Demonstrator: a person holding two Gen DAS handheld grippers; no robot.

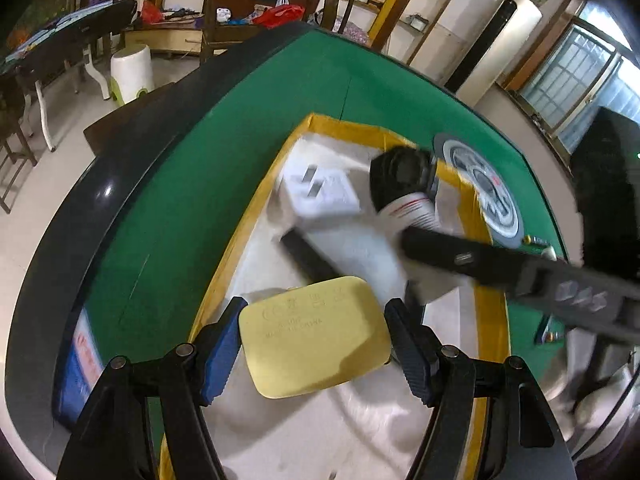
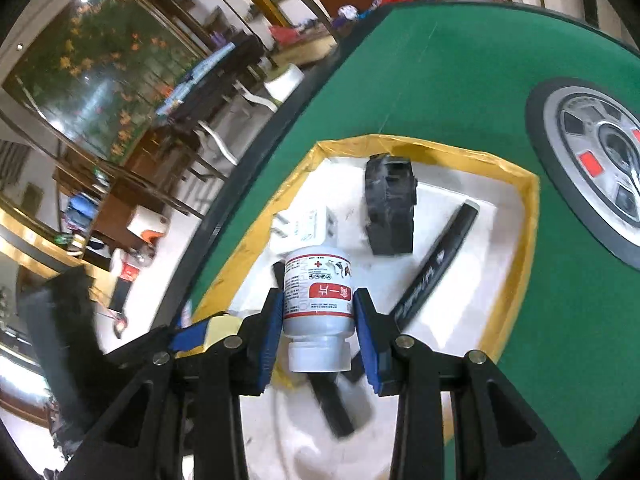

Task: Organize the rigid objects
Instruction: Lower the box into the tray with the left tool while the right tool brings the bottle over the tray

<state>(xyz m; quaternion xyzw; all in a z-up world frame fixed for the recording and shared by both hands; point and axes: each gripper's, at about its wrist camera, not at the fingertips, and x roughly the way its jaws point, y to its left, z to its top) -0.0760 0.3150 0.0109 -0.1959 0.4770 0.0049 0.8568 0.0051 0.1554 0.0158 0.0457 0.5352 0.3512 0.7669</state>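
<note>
Closest in on the left wrist view, the left gripper [image 1: 314, 340] has its fingers set fairly wide and clamped on a flat pale yellow case [image 1: 314, 340] with rounded corners and some embossed marks on its face, hanging just over the near part of the white tray [image 1: 348, 248]. Same deal on the right: the right gripper [image 2: 318, 312] has its blue pads [image 2: 272, 320] pinched narrow on a small white bottle [image 2: 318, 300] with a red and white label, cap end pointing back toward the camera, held above the tray's near left side. Under the bottle there's a dark stick-like thing [image 2: 334, 404] lying in the tray, pretty blurry so can't say what it is. A bit further in, a white plug adapter [image 2: 306, 226] sits by the tray's left wall with its prongs sticking out to the left, a black marker pen [image 2: 436, 268] lies diagonally toward the right wall, and a chunky black block thing [image 2: 390, 210] rests near the far wall, between those two. The tray has a yellow taped rim [image 2: 516, 264] and sits on a green table [image 2: 440, 80]. Past the tray's far right corner there's a round grey hub [image 2: 592, 160] with red markings set into the felt. In the left view the right gripper's black body [image 1: 520, 276] cuts across from the right, bottle at its tip over the tray.
</note>
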